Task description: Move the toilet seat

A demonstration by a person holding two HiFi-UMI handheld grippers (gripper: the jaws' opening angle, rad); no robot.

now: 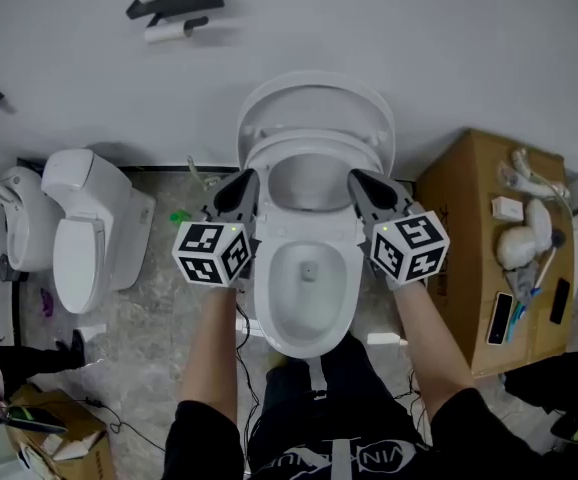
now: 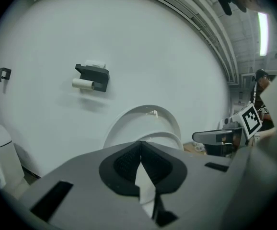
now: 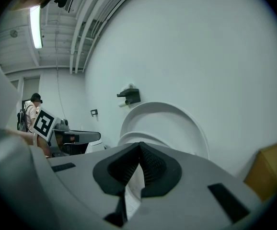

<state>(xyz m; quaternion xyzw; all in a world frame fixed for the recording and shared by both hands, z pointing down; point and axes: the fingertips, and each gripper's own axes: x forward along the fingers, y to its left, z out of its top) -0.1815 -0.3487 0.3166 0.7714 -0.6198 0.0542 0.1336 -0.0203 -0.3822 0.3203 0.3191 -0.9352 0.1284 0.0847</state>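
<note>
The white toilet (image 1: 307,313) stands against the wall with its lid (image 1: 314,96) upright. The toilet seat (image 1: 314,150) is tilted up off the bowl. My left gripper (image 1: 246,184) is shut on the seat's left rim and my right gripper (image 1: 362,181) is shut on its right rim. In the left gripper view the pads of the left gripper (image 2: 140,151) meet with a white wedge of seat (image 2: 145,183) between the jaws, and the lid (image 2: 138,121) rises behind. The right gripper view shows the same: the right gripper (image 3: 139,152) shut, the seat (image 3: 134,188) between the jaws, the lid (image 3: 177,123) beyond.
A second toilet (image 1: 89,230) stands to the left. A cardboard box (image 1: 469,203) with small items on top is close on the right. A paper-roll holder (image 1: 174,3) hangs on the wall. Another box (image 1: 54,438) sits on the floor at bottom left.
</note>
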